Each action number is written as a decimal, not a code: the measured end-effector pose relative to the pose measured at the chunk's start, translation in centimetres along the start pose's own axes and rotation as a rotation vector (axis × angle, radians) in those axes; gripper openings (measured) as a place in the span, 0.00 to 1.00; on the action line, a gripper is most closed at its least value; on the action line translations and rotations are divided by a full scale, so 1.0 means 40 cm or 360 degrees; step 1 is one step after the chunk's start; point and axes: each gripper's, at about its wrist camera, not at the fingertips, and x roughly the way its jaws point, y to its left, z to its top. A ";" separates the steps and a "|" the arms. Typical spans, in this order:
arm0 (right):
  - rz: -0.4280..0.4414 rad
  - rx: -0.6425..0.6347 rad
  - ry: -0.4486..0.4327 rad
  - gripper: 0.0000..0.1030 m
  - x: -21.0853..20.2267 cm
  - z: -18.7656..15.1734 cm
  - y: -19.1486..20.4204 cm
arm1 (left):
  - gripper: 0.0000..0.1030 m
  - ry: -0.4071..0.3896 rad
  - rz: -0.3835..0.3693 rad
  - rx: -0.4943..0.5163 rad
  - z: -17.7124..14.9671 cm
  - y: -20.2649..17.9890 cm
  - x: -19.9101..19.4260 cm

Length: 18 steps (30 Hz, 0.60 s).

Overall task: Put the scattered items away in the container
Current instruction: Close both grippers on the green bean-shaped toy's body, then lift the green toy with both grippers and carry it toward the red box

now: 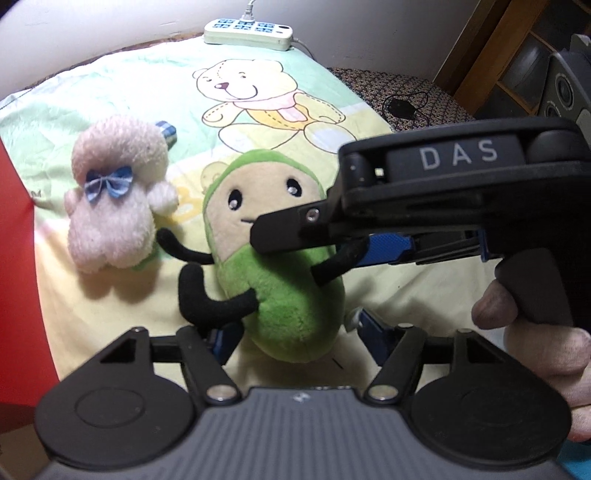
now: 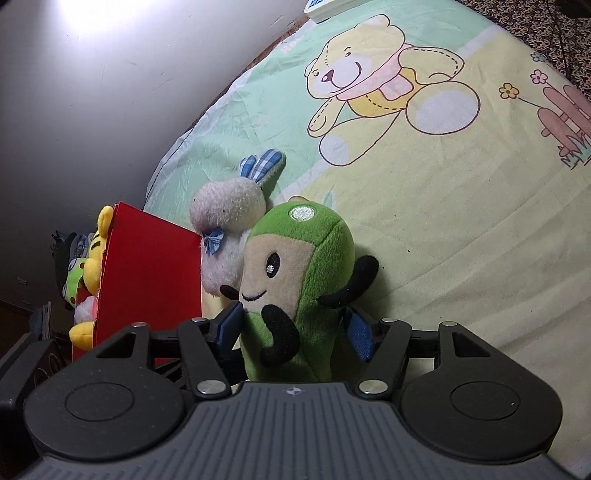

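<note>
Left gripper (image 1: 291,336): spread, with one blue pad (image 1: 221,343) on each side of the lower body of the green plush toy (image 1: 280,280) and a narrow gap on both sides, so no pinch. Right gripper (image 2: 293,325): also spread wide, straddles the same toy at about mid-body, with the pads just beside the plush and not pressing on it. In the left wrist view, reaches in from the right edge, black fingertip across the toy's face, handle held in the person's right hand (image 1: 535,350). Green plush toy: lies between both pairs of fingers on the bed sheet (image 1: 369,295), face toward both cameras, black arms and legs splayed, outside the container. Pale pink plush rabbit (image 1: 114,206): just beside the green toy on its left, touching it at the arm; wears a blue checked bow, with a blue checked ear behind the head; also outside the container. Red box (image 2: 147,273): stands at the left, just beside the rabbit, and holds several soft toys, among them a yellow striped one (image 2: 94,258) and a green one below it. Bed sheet: pale green and yellow, printed with a cartoon bear (image 1: 255,96) beyond the toys. White power strip (image 1: 247,33): at the far edge of the sheet, against the wall, cable attached. Black cable (image 1: 402,107): on the dark patterned cover to the right of the sheet.
</note>
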 end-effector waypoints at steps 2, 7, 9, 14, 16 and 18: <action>0.0002 -0.0002 0.0005 0.64 0.007 0.003 0.000 | 0.82 0.0011 -0.0015 -0.0001 0.000 0.005 0.008; 0.0000 -0.0060 0.0004 0.63 0.025 0.008 0.008 | 0.76 0.0031 0.0028 -0.0023 0.004 0.024 0.032; -0.0009 -0.0090 0.0002 0.61 0.026 0.008 0.013 | 0.72 0.0023 0.0046 -0.0019 0.004 0.023 0.032; -0.0052 -0.0193 -0.0023 0.58 0.008 -0.008 0.030 | 0.56 0.0017 0.0071 -0.0010 -0.012 0.012 0.020; -0.0063 -0.0226 -0.0033 0.57 0.001 -0.019 0.038 | 0.56 0.0009 0.0066 -0.0026 -0.018 0.005 0.013; -0.0057 -0.0247 -0.0038 0.57 -0.007 -0.030 0.045 | 0.56 -0.0002 0.0069 -0.0031 -0.017 -0.002 0.002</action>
